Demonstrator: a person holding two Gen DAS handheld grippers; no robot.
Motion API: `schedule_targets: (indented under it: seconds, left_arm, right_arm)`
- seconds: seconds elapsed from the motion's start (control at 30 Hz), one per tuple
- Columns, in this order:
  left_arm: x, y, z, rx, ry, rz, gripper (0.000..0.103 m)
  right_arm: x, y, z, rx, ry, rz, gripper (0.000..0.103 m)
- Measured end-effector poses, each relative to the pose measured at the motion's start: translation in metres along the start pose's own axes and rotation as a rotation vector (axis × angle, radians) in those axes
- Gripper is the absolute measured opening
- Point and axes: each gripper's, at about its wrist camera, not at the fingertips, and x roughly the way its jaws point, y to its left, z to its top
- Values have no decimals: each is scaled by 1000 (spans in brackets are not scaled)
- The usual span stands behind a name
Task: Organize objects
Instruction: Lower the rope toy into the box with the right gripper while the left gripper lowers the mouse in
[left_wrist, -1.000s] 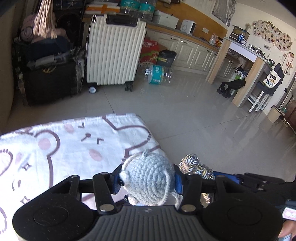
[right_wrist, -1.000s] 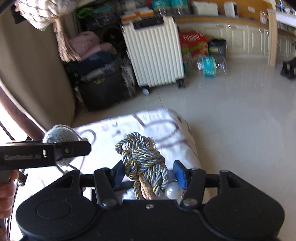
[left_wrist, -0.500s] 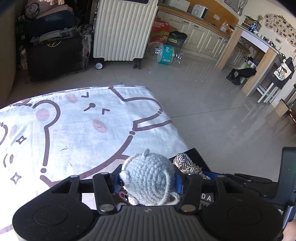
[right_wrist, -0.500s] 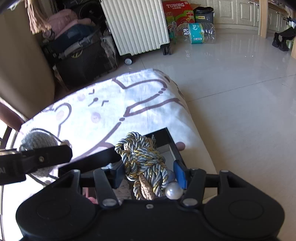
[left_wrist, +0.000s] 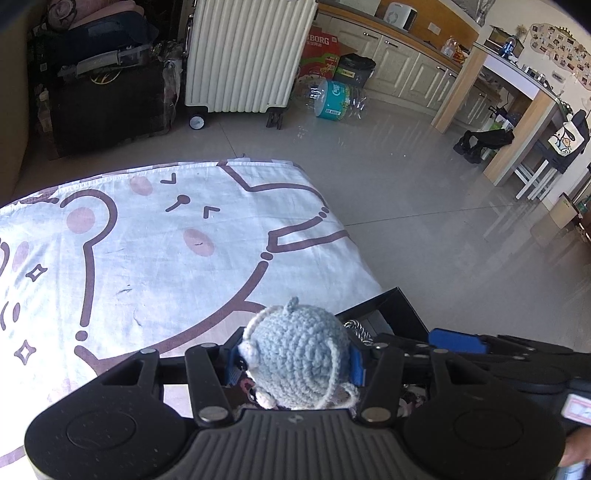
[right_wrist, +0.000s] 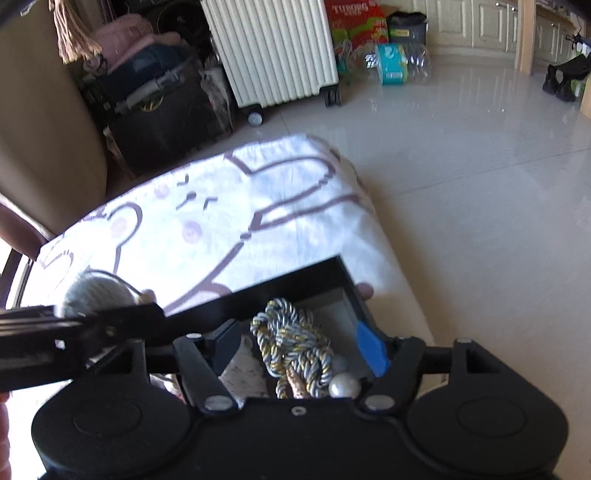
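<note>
My left gripper (left_wrist: 295, 363) is shut on a light blue crocheted ball (left_wrist: 299, 354), held just above the near left end of a black open box (left_wrist: 388, 306). The box sits on a white cloth with a bear print (left_wrist: 147, 258). In the right wrist view my right gripper (right_wrist: 299, 343) hangs over the same box (right_wrist: 295, 280) and its jaws are opening. A silver and gold knotted cord with a pearl (right_wrist: 295, 343) lies between them, and neither pad touches it. The left gripper's finger (right_wrist: 92, 325) with the ball (right_wrist: 96, 295) crosses that view at the left.
Past the cloth's far edge is glossy tiled floor (left_wrist: 424, 221). A white ribbed suitcase (left_wrist: 251, 55), black bags (left_wrist: 107, 99) and a pack of water bottles (left_wrist: 332, 99) stand at the back. A wooden table (left_wrist: 517, 110) is at the right.
Both grippers have sunk toward the cloth, and the black box has come into view under them. The right jaws have spread away from the cord. The left still grips the ball.
</note>
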Motion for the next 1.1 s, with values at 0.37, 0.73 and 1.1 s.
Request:
schedule_targets:
  seconds: [0.37,0.73,1.1]
  left_arm:
    - [19,-8,-16,121,5,55,53]
    - [31,0,-32,99,106,26,55]
    - [10,9,-14,16,61,3,48]
  right_arm:
    - [-8,-9,-7,77,30,22,48]
    - [-10,-15,-7,111,14,30,43]
    - [-9,-19,-9,125,23,42,38]
